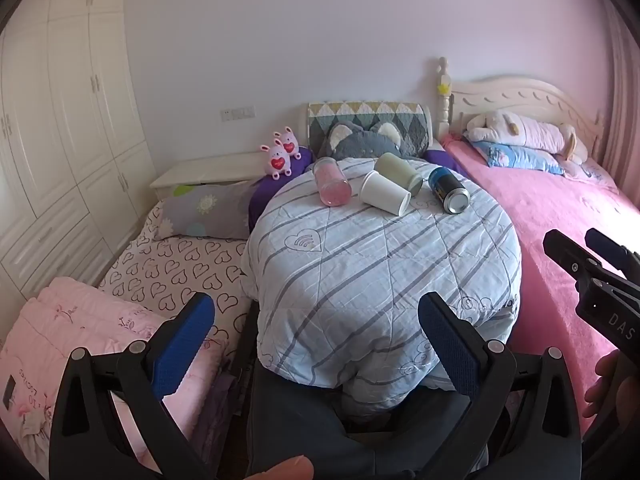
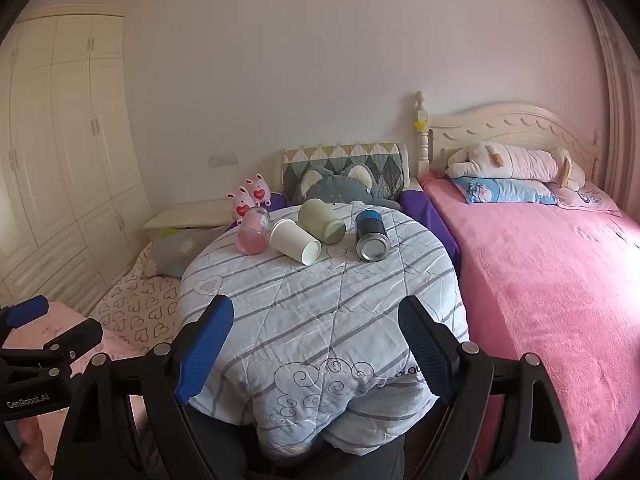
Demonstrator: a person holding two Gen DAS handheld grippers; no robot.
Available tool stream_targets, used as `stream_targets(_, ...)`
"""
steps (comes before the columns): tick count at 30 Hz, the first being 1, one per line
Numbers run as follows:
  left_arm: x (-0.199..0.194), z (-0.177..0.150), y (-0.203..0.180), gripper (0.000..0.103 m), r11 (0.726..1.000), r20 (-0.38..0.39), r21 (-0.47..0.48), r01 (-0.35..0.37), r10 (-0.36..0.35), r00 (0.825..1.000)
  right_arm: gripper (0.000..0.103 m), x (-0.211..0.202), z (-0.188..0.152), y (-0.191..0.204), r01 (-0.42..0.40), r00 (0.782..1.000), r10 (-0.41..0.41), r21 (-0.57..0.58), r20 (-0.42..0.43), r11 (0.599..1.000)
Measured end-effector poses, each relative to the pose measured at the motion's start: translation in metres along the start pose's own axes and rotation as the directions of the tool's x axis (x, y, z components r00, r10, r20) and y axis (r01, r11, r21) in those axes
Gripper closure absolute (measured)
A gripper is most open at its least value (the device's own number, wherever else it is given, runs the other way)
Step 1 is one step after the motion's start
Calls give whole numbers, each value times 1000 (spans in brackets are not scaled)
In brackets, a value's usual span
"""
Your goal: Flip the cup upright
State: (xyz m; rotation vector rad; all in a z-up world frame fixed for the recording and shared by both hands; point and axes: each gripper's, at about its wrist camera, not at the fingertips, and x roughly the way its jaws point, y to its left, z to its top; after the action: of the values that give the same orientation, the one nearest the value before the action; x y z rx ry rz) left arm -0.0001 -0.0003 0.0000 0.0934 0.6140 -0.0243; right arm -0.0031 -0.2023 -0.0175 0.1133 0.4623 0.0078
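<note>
While four cups are lying on their sides on the striped quilt [image 2: 320, 320], far ahead of both tools, nothing is being held. The white cup [image 2: 295, 240] is lying between the pink cup [image 2: 253, 231] and the green cup [image 2: 322, 221], touching or nearly touching both, with the blue can [image 2: 372, 234] off to the right. Its long side is pointing toward the cameras and a bit right. The right hand-held gripper [image 2: 316, 350] is probably being kept a little nearer. The left hand-held gripper [image 1: 316, 346] is being held wide apart and bare, and the right one too.
</note>
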Motion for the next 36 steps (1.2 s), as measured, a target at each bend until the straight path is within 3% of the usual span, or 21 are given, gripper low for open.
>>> stream_targets(25,1,0,1,0,1000,-5,1,0,0,1000,18,8,-6,-5,9,1000,-9,1,-12,1000)
stream_targets(36,28,2,8,0,1000,-26,0,-20,20,999,18,29,-9,-10,28,998,-28,13,-62,1000)
